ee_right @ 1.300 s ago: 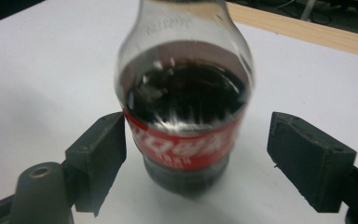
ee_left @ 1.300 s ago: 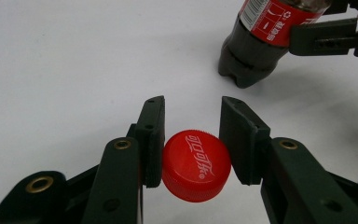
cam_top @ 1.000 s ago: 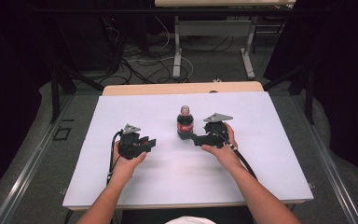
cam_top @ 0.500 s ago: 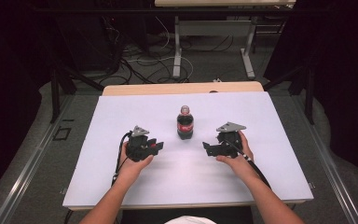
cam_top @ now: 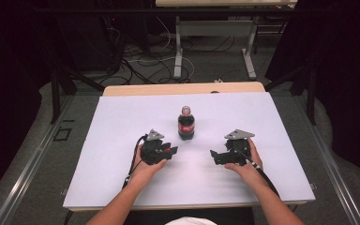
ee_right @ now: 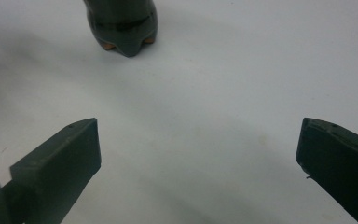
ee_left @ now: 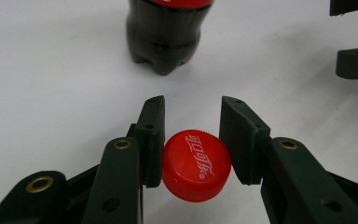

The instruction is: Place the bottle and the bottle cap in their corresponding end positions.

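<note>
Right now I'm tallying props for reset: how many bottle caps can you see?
1. The red cap is clamped between the jaws of the left gripper, just in front of the cola bottle. None lies elsewhere on the table.

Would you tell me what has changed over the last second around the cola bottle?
The right gripper let go of the cola bottle, its jaws just opening, and drew back toward the person. The left gripper also pulled back, shut on the red cap. The bottle stayed upright on the table.

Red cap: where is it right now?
The red cap sits clamped in the left tool, just short of the cola bottle at table centre.
</note>
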`<state>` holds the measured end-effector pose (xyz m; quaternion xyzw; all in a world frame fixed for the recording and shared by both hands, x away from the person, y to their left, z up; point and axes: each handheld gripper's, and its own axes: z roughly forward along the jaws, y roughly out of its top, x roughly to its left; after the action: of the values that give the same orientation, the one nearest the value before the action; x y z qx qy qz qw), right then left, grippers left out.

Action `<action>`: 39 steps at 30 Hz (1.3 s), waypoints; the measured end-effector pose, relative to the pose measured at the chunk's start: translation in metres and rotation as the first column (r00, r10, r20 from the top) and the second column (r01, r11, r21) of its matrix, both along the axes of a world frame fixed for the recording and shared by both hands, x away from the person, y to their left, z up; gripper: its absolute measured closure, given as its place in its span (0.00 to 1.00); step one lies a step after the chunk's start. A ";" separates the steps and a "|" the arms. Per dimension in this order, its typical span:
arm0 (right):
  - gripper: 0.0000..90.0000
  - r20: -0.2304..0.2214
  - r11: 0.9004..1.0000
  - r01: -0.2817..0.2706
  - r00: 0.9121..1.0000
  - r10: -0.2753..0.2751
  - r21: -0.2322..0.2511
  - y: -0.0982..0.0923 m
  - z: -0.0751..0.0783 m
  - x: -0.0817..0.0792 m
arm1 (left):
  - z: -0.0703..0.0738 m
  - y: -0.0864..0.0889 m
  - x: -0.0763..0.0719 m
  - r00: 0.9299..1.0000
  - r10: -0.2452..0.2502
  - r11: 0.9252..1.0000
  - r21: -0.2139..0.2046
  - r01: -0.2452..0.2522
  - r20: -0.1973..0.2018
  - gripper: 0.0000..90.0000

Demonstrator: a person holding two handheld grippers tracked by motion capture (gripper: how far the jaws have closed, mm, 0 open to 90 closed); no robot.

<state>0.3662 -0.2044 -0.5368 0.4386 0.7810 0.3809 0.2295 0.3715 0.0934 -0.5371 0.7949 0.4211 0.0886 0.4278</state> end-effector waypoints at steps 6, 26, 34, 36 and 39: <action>0.00 -0.003 1.000 0.011 1.000 -0.011 0.016 0.000 -0.003 -0.001 | -0.013 -0.021 0.000 0.999 -0.042 0.999 -0.003 0.041 -0.021 0.69; 0.00 0.006 0.999 0.014 1.000 -0.014 0.029 -0.002 -0.003 -0.002 | -0.027 -0.056 -0.008 0.989 -0.148 0.988 0.041 0.149 -0.011 0.68; 0.00 0.018 0.999 0.013 1.000 -0.014 0.038 -0.004 -0.001 -0.002 | -0.027 -0.056 -0.007 0.988 -0.151 0.987 0.054 0.151 -0.007 0.63; 0.00 0.018 0.999 0.016 1.000 -0.017 0.041 -0.004 -0.001 -0.002 | -0.027 -0.056 -0.007 0.989 -0.149 0.987 0.056 0.149 -0.007 0.62; 0.00 0.017 0.999 0.019 1.000 -0.020 0.046 -0.004 -0.001 -0.002 | -0.027 -0.054 -0.007 0.990 -0.144 0.988 0.053 0.144 -0.011 0.61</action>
<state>0.3637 -0.2085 -0.5381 0.4479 0.7657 0.4002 0.2299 0.3643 0.0390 -0.5638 0.8346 0.3616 0.0659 0.4103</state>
